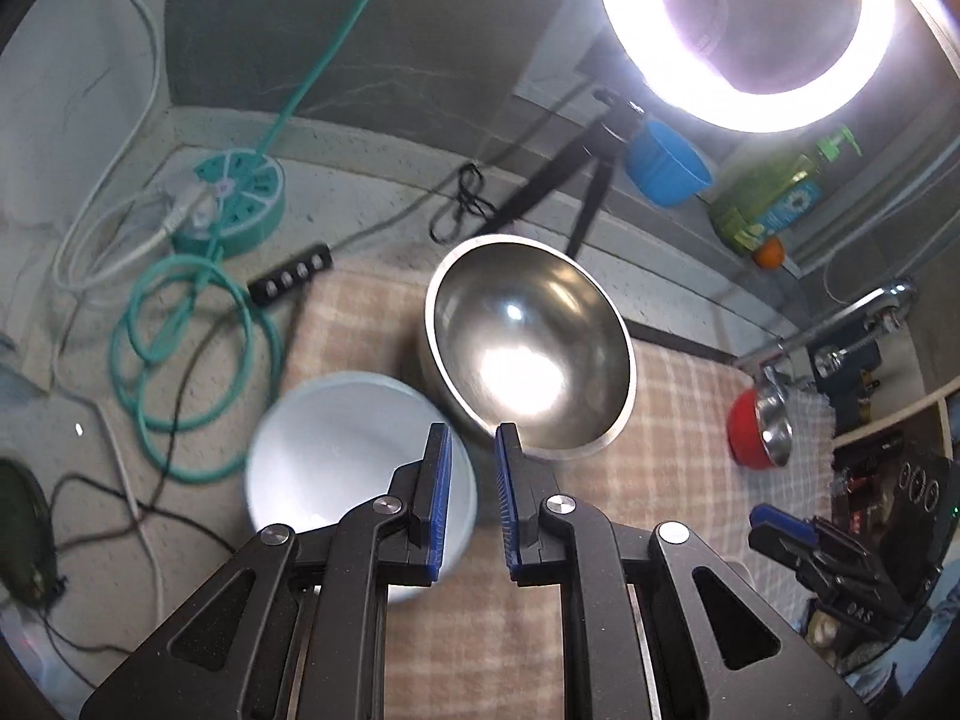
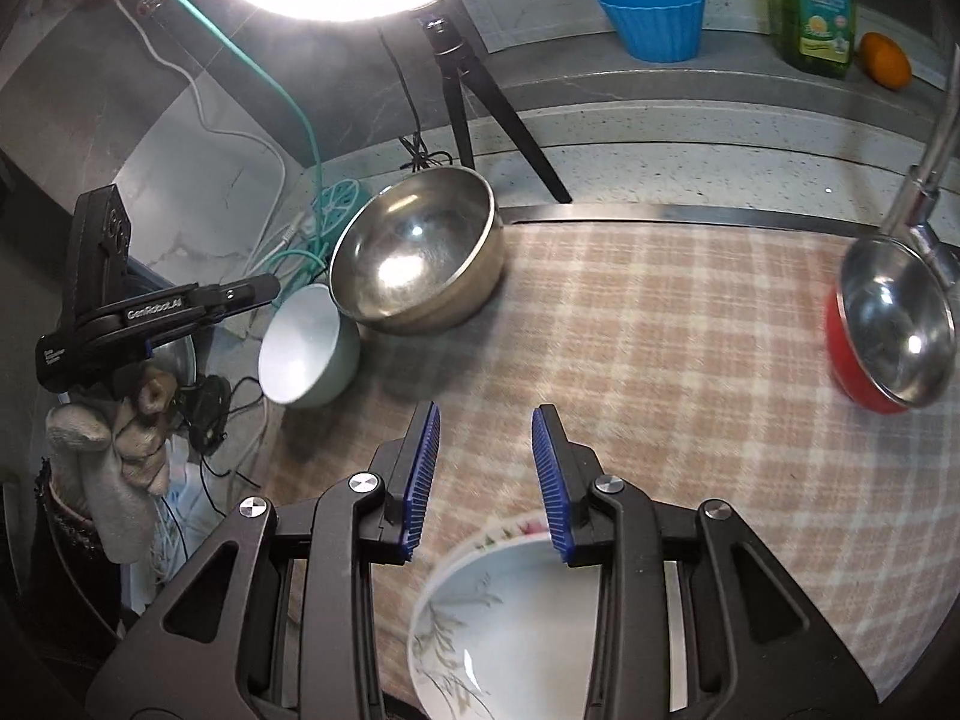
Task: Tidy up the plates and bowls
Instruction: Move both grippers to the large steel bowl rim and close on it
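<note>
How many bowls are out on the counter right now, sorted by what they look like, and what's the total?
Large steel bowl: 1
Plain white bowl: 1
Red bowl with steel inside: 1
White floral-patterned bowl: 1
Blue fluted bowl on the back ledge: 1
Total: 5 bowls

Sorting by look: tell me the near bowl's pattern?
White bowl with grey leaf sprigs and floral rim; right wrist view.
</note>
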Available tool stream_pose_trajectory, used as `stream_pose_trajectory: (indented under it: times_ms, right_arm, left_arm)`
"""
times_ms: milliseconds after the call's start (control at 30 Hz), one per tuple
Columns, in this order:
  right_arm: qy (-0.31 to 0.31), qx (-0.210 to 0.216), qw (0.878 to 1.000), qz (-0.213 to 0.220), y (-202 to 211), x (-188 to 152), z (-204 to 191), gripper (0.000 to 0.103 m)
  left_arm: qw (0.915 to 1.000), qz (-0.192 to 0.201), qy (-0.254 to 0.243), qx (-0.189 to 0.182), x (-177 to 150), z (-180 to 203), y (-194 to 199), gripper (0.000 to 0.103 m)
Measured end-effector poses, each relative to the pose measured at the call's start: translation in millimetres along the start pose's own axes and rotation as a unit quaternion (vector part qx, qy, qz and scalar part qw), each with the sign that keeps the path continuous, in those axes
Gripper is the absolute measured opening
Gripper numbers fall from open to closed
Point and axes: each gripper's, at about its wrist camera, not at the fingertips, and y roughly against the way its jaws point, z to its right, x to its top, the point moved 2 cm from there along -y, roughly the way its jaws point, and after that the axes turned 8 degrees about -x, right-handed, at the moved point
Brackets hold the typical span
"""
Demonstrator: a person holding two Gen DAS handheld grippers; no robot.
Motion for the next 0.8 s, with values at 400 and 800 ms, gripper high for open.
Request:
stream_pose_trajectory:
  times_ms: [400,800]
  right_arm:
    - [-0.041,0.012,0.999,-0.023,-46.7,35.4,-12.5,0.033]
    - [-0.108,0.051,0.992,-0.026,-84.9,61.0,-1.0,0.033]
  left_arm:
    - [0.999,-0.04,-0.014,0.013,40.9,-13.5,-45.8,0.013]
    - [0.9986,-0.051,0.011,0.014,53.5,-30.0,-65.7,0.013]
